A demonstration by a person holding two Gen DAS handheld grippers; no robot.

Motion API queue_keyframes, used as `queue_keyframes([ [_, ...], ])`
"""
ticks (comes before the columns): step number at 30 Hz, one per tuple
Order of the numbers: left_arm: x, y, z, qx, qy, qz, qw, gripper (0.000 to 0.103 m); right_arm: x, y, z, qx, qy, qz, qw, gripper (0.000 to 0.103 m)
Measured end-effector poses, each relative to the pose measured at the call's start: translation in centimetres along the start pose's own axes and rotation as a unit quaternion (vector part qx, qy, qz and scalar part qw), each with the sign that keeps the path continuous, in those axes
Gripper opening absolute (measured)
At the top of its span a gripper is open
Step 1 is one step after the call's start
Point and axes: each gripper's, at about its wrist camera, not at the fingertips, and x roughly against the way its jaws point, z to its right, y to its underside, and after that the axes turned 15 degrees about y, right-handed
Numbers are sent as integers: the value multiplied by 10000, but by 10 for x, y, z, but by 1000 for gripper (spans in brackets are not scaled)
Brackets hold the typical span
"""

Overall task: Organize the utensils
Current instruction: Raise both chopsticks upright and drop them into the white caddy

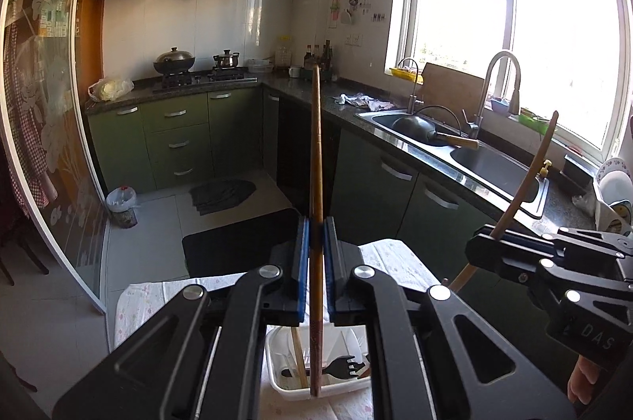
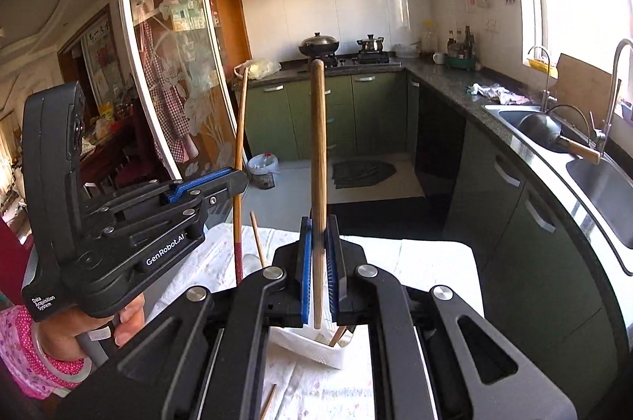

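Observation:
My left gripper (image 1: 316,242) is shut on a long wooden chopstick (image 1: 315,151) held upright above a white tray (image 1: 281,380). The tray holds a black fork (image 1: 343,367) and another chopstick (image 1: 297,356). My right gripper (image 2: 319,249) is shut on a second wooden chopstick (image 2: 317,143), also upright. The right gripper shows in the left wrist view (image 1: 526,257) with its chopstick (image 1: 530,174) slanting up. The left gripper shows in the right wrist view (image 2: 198,194) with its chopstick (image 2: 239,158). The white tray (image 2: 312,348) lies just beyond the right gripper's base.
A small table with a floral cloth (image 2: 427,261) carries the tray, a loose chopstick (image 2: 257,240) and another (image 2: 269,400). A counter with a double sink (image 1: 494,166) and a wok (image 1: 419,129) runs along the right. A stove (image 1: 198,77) stands at the back.

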Motion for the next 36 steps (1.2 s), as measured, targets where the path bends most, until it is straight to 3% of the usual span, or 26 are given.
queue_keyframes([
  [5,-29,19,-10,49,31,-193,9998,7,-37,22,-6,190,32,-318,9993,7],
  [18,1,4,-5,9,128,997,9949,7,-58,44,-7,222,-2,-452,9987,7],
  [30,-21,53,-4,-157,-147,80,9997,7,-56,57,-14,344,54,-548,9979,8],
  [34,-15,65,-5,-135,-189,-123,9997,27,-55,61,-15,361,66,-611,9975,8],
  [36,-8,70,-4,-121,-180,-216,9995,29,-50,63,-14,332,85,-589,9977,10],
])
